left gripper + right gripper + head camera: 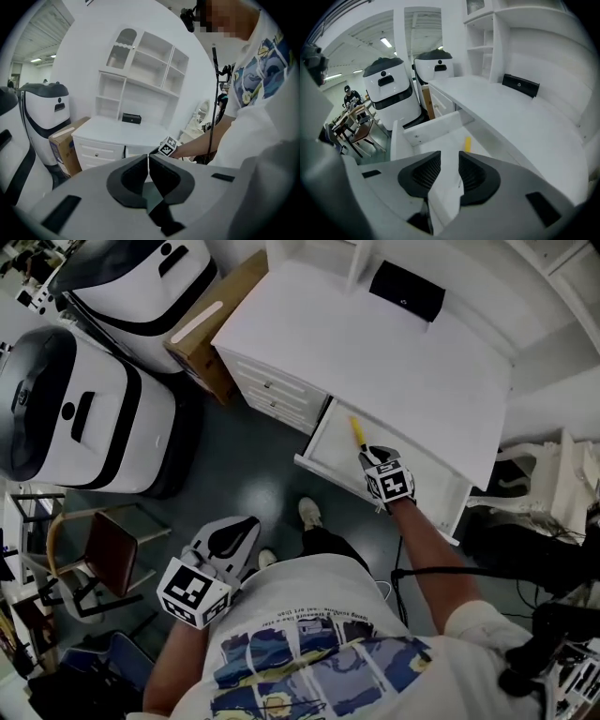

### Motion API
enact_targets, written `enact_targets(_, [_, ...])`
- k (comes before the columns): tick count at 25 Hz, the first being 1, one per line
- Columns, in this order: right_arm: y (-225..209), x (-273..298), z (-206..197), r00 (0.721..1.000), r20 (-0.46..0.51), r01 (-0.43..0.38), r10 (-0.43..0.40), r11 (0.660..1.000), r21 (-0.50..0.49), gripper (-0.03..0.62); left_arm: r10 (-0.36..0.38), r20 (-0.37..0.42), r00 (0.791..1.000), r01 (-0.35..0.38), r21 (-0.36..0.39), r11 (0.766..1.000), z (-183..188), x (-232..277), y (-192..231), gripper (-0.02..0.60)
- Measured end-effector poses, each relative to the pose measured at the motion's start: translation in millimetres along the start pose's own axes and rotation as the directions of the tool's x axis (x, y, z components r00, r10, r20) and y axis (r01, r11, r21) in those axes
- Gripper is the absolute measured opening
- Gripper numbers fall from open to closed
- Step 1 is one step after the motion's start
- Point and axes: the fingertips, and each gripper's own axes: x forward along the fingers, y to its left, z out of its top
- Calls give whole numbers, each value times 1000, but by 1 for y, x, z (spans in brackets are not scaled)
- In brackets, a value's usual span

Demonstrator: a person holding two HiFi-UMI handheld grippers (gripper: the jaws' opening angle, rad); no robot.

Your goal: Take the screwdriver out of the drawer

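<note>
Right tool (367, 457): spread, empty, above screwdriver (357, 434) in open drawer (334, 450), ready to pinch. Left tool (230, 538): pressed together, idle, lower left.

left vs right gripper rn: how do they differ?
Jaws: the left gripper is shut, nothing between its jaws; the right gripper is open.
Place: the left gripper is held back beside the person's torso, away from the white desk; the right gripper is over the open white drawer, pointing at the yellow-handled screwdriver lying in it, not touching it.
Shared: both hold nothing.
</note>
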Motion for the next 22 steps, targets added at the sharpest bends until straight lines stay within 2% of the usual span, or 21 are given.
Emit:
enact_targets(10, [-32,81,-27,992,-127,-2,7,999,39,152,110,-67,992,-113,-51,992,11,20,17,15])
enact_targets(22, [-37,123,-30,986,-161,-30,41,997,70,149,162,-97,982,-171,-84,982,18,37,32,15])
